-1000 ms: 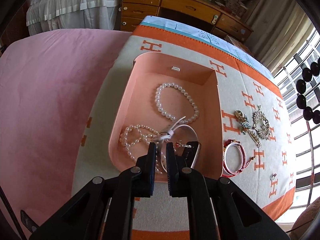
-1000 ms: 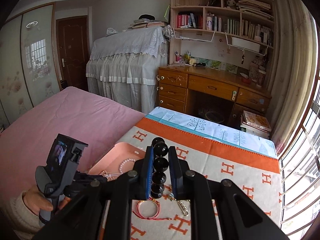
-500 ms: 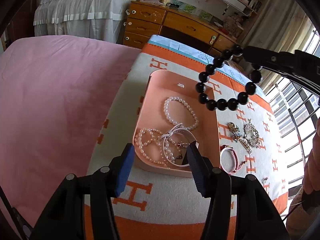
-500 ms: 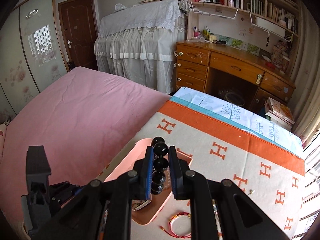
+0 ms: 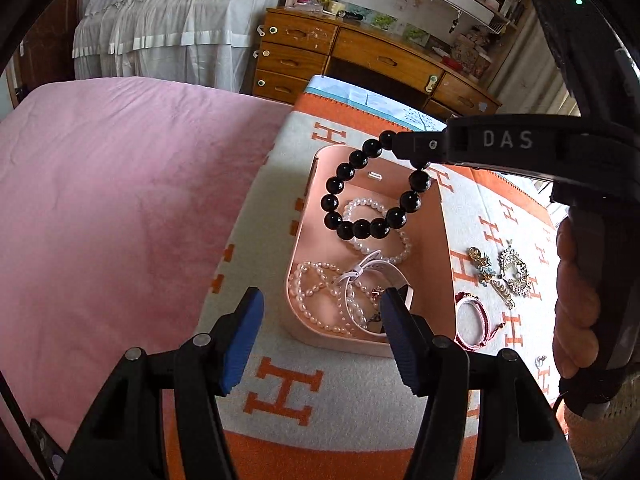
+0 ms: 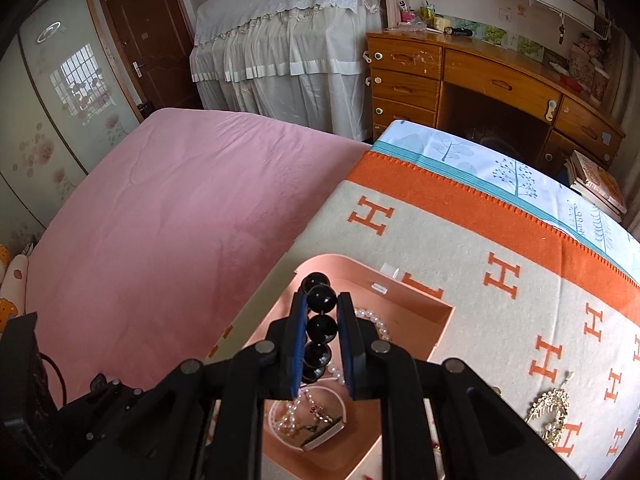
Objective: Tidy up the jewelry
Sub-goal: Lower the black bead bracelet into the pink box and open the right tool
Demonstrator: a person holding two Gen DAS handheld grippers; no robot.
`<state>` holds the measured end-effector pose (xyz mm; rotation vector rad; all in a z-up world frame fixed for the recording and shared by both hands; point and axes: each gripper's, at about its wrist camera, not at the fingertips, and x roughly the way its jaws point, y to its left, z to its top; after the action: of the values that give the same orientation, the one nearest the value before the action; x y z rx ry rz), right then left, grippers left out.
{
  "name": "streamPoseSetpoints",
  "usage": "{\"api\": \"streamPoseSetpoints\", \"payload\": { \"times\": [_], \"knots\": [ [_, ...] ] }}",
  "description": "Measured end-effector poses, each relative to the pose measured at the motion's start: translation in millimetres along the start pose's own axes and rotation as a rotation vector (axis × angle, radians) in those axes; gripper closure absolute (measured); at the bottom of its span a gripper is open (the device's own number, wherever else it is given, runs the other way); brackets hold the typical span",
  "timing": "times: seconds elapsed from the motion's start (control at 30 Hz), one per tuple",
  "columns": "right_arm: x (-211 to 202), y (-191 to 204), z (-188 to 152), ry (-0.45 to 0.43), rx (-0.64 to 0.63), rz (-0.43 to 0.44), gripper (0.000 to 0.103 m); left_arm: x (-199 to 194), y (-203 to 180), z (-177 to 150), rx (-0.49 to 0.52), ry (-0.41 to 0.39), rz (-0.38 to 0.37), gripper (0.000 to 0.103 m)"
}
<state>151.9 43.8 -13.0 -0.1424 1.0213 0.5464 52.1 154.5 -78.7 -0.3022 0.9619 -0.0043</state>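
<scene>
White "DAS" on right gripper [image 5: 416, 148]

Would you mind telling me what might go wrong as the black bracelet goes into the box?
The right gripper pinches the black bead bracelet by a few round beads, so it might slip out early. Dropped here, it could tangle with the pearl strands already in the pink box.
</scene>
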Motion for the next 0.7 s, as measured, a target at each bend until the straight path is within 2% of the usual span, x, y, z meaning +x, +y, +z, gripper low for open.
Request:
{"api": "streamPoseSetpoints", "payload": {
  "times": [0.13,0.2,0.37,0.7],
  "knots": [
    [19.9,-15.1,-3.6,0.082,0.032,-0.027,0.088,1.8,0.5,0.5,-0.002,0.007,-0.001,0.044],
    [21.2,-25.7,-7.1,0.090,0.064,-0.022,0.088,2.3,-0.5,1.5,-0.002,0.009,0.001,0.043],
    [3.9,-45.9,-13.8,0.058,0.120,-0.005,0.087,0.9,-6.5,2.1,0.009,0.008,0.003,0.043],
    [-42.3,-63.6,-35.5,-0.014,0.140,0.010,0.087,-7.1,-27.7,-2.1,0.051,0.007,0.016,0.040]
  ]
}}
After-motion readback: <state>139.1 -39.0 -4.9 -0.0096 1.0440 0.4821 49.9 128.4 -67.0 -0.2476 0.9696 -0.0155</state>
